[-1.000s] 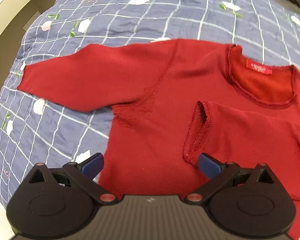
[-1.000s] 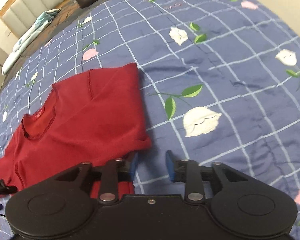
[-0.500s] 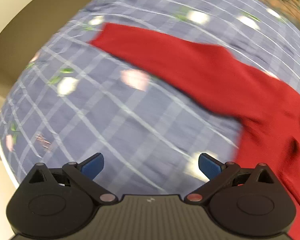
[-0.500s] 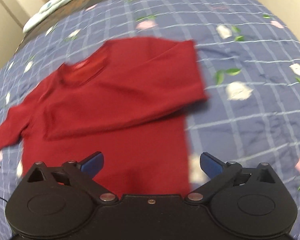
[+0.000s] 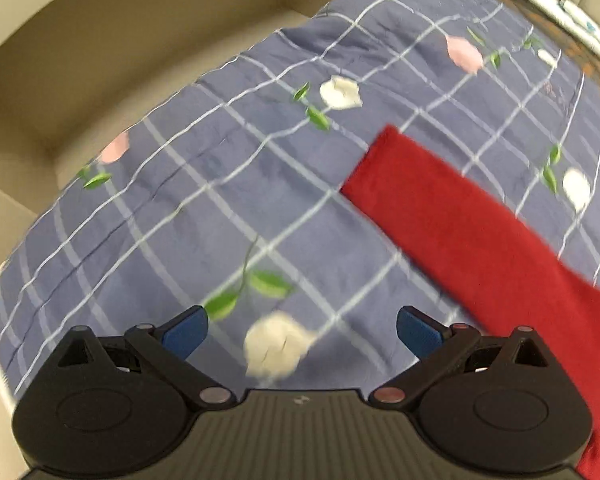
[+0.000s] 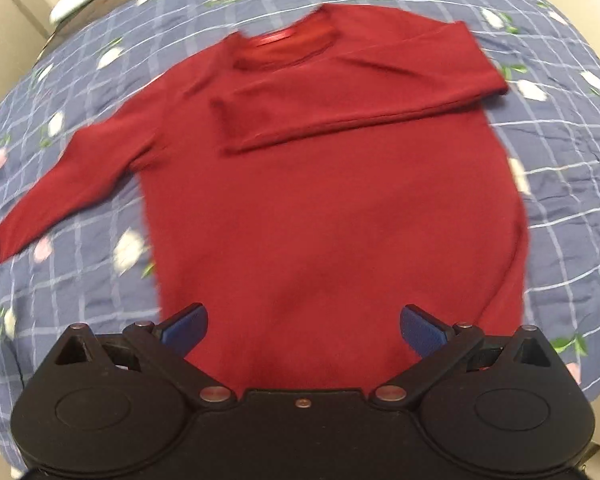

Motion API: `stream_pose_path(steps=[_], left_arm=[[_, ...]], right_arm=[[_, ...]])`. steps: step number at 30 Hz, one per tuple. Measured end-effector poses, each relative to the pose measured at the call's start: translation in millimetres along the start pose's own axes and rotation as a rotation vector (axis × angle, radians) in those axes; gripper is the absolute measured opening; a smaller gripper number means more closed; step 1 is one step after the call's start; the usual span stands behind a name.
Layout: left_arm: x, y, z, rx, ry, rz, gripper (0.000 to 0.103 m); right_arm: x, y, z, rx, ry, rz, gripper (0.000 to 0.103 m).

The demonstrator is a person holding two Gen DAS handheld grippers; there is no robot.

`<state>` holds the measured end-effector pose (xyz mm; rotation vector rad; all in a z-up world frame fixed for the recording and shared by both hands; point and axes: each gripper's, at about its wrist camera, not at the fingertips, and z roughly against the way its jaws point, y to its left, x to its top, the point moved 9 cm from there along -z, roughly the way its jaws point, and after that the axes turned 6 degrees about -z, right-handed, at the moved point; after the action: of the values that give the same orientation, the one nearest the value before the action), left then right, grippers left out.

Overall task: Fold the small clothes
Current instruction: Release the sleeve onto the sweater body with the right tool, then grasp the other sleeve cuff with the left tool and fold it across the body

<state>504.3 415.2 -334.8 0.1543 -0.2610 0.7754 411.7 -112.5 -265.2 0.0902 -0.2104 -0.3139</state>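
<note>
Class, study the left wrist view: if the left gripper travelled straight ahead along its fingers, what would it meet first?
Probably the bare blue floral bedspread; the left gripper points left of the outstretched red sleeve, though depth is unclear.

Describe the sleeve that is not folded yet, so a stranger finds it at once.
On the blue checked floral bedspread lies a dark red knit sweater. One long sleeve is folded across its chest; the other sleeve alone stretches flat onto the bedspread, at the picture's left.
</note>
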Motion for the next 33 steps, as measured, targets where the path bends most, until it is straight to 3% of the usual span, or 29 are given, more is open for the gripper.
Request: stream_pose_path(steps=[2, 4, 6, 9, 16, 22, 25, 27, 29, 33], left_arm=[[15, 1, -11, -0.030, -0.003, 0.007, 0.100], [27, -4, -20, -0.082, -0.011, 0.014, 0.092], [37, -11, -33, -0.159, -0.002, 0.034, 0.073], [42, -23, -48, -0.249, 0.019, 0.076, 0.058], [33, -46, -62, -0.435, 0.069, 0.202, 0.057], [28, -47, -75, -0.420, 0.093, 0.324, 0.052], [30, -38, -78, -0.392, 0.093, 0.427, 0.033], [31, -31, -79, -0.359, 0.083, 0.452, 0.009], [34, -28, -76, -0.356, 0.051, 0.465, 0.002], [43, -34, -56, -0.411, -0.039, 0.425, 0.000]], right_arm=[[-11, 16, 1, -0.006, 0.015, 0.034, 0.102], [-19, 25, 0, -0.016, 0.038, 0.053, 0.102], [-27, 32, -1, -0.032, 0.059, 0.074, 0.102], [-35, 36, 1, -0.062, 0.073, 0.094, 0.102], [-33, 27, 4, -0.108, 0.071, 0.069, 0.102], [-37, 31, 1, -0.113, 0.085, 0.071, 0.102], [-37, 34, 1, -0.108, 0.083, 0.079, 0.102], [-37, 35, 1, -0.104, 0.078, 0.082, 0.102], [-37, 35, 2, -0.099, 0.074, 0.078, 0.102], [-39, 30, 3, -0.093, 0.070, 0.056, 0.102]])
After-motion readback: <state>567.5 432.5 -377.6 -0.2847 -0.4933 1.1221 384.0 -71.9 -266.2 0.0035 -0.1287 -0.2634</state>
